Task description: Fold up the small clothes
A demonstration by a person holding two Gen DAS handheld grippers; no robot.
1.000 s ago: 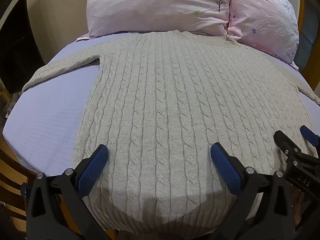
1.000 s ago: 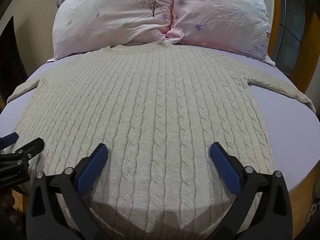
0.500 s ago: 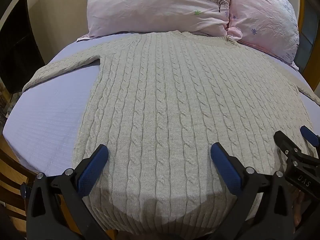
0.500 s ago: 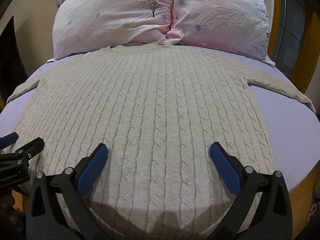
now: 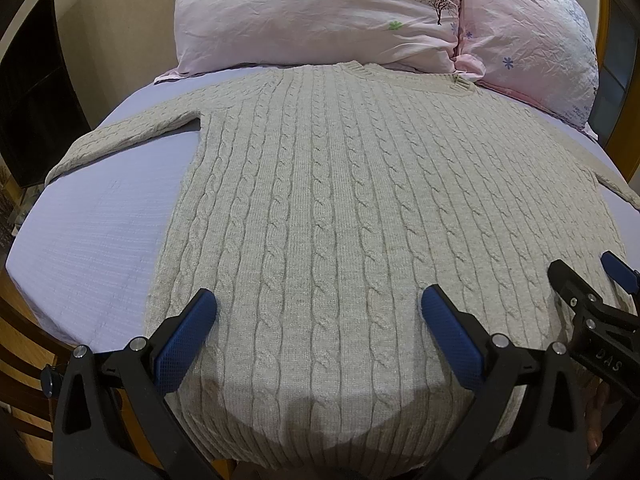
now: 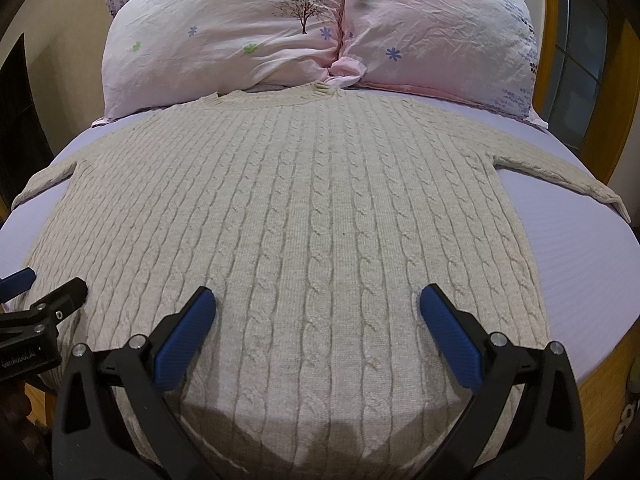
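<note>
A beige cable-knit sweater [image 5: 340,200] lies flat on the bed, neck toward the pillows, sleeves spread out to both sides; it also shows in the right wrist view [image 6: 300,220]. My left gripper [image 5: 318,308] is open and empty, hovering over the hem's left half. My right gripper [image 6: 316,306] is open and empty over the hem's right half. The right gripper shows at the right edge of the left wrist view [image 5: 588,276]. The left gripper shows at the left edge of the right wrist view [image 6: 44,284].
The bed has a lilac sheet [image 5: 92,232]. Two pink flowered pillows [image 6: 224,36] lie at the head, just beyond the sweater's neck. A wooden bed frame [image 6: 604,372] edges the mattress. A dark panel [image 5: 28,112] stands to the left.
</note>
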